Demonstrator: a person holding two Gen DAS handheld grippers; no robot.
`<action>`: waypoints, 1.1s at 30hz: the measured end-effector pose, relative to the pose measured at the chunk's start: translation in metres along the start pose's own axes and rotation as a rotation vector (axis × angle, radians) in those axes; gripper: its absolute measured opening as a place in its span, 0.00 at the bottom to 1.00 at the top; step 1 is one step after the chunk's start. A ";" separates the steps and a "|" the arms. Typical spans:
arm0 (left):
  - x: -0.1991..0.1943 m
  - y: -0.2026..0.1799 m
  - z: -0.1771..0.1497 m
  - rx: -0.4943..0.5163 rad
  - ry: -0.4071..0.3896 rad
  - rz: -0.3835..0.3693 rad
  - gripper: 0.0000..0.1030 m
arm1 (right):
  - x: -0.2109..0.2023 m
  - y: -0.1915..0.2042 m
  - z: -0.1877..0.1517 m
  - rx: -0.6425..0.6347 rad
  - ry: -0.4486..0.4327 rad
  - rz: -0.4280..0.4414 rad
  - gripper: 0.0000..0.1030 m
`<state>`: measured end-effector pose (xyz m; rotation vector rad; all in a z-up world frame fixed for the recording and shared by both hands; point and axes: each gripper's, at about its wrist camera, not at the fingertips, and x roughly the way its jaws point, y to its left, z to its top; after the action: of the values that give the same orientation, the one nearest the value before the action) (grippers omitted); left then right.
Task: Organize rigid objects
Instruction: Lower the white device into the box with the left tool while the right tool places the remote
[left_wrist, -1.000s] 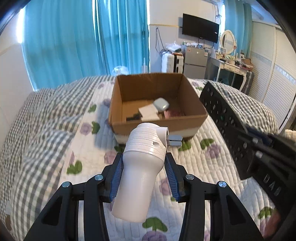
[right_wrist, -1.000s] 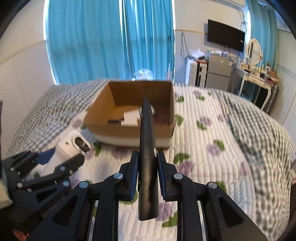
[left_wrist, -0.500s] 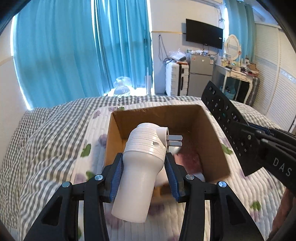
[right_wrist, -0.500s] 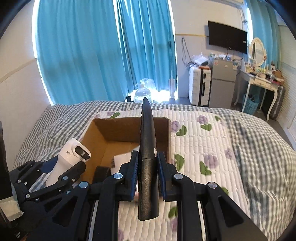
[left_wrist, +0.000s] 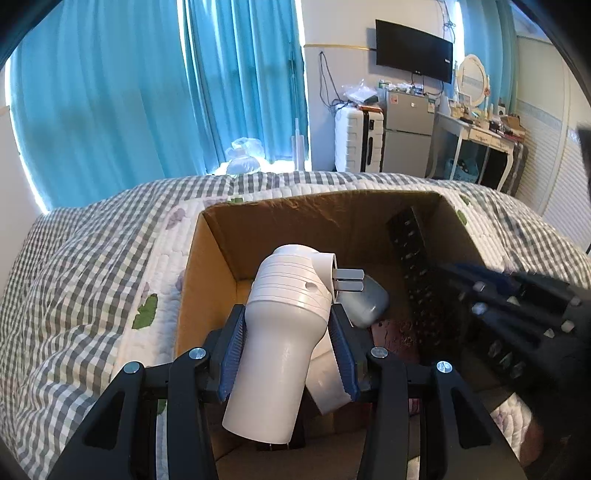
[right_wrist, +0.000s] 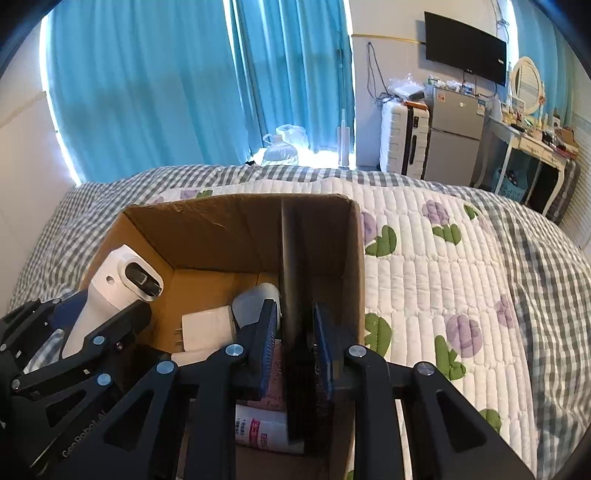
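Note:
My left gripper (left_wrist: 286, 310) is shut on a white plug-in device (left_wrist: 284, 350) with two metal prongs, held over the near left part of an open cardboard box (left_wrist: 207, 280). In the right wrist view the same device (right_wrist: 110, 288) and left gripper (right_wrist: 74, 350) show at the left. My right gripper (right_wrist: 294, 308) hangs over the box's right side (right_wrist: 354, 258); its jaws are opening. A black remote control (right_wrist: 293, 277) stands on edge between the blue pads, with a gap on its left. The remote (left_wrist: 410, 258) leans inside the box by the right wall.
The box lies on a bed with a flowered, grey-checked quilt (right_wrist: 461, 295). Inside are a grey rounded object (left_wrist: 369, 306), a white charger (right_wrist: 207, 328) and a pink-labelled pack (right_wrist: 262, 428). Blue curtains, a white suitcase (right_wrist: 404, 142) and a small fridge stand beyond.
Both grippers moved forward and down, from before the box to over it. The right jaws have parted from the remote, which now reaches down into the box. The left grip is unchanged.

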<state>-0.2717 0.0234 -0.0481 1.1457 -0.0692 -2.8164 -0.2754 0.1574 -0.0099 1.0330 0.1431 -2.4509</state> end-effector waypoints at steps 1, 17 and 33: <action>0.000 0.001 0.000 -0.001 0.002 0.000 0.44 | -0.003 -0.001 0.001 0.005 -0.007 0.006 0.24; 0.017 -0.029 -0.002 0.013 0.083 -0.095 0.44 | -0.063 -0.030 0.006 0.028 -0.081 -0.089 0.41; 0.037 -0.048 -0.010 0.023 0.170 -0.119 0.79 | -0.038 -0.065 -0.009 0.106 -0.024 -0.104 0.41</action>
<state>-0.2948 0.0674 -0.0843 1.4352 -0.0207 -2.8110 -0.2764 0.2321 0.0046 1.0647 0.0601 -2.5881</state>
